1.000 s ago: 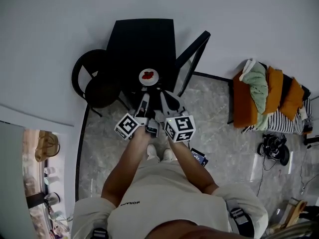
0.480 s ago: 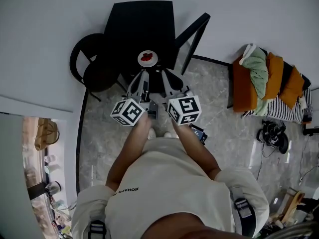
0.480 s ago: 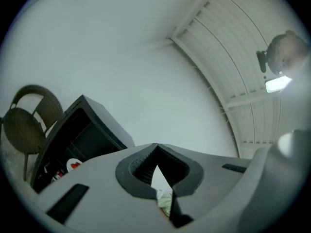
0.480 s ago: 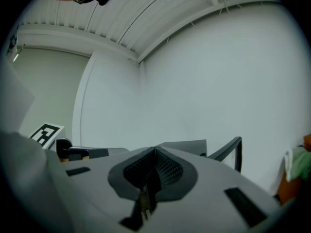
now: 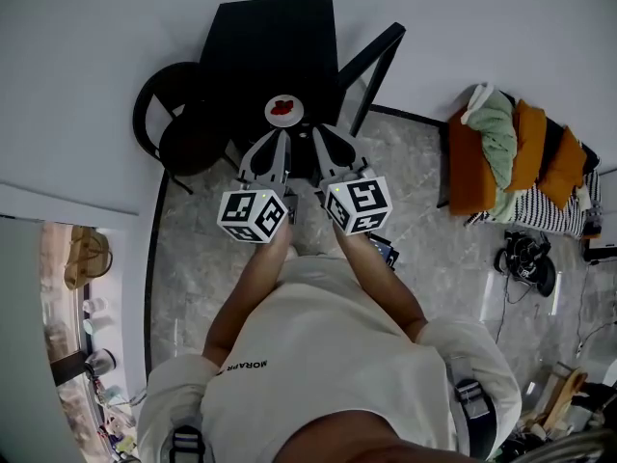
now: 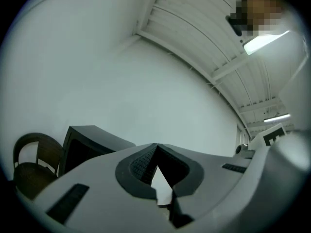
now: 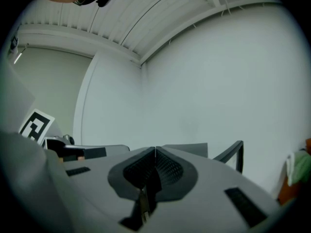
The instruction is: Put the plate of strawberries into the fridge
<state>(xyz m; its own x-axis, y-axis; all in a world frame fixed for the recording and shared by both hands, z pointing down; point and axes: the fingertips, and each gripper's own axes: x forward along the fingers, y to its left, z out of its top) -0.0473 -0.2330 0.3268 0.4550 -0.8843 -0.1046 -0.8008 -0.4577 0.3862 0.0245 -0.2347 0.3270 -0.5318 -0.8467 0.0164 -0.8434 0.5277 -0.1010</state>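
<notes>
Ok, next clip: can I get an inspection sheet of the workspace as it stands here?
Surface: black table, bare apart from the plate.
Job's things: plate of strawberries near the table's front edge; fridge not seen.
Clutter: chair left of the table; fabric pile at right.
Grippers: left gripper and right gripper both shut and empty, pointing towards the table, no contact with the plate seen.
Cables: thin leads on the floor at right.
Surroundings: white wall, grey stone floor.
</notes>
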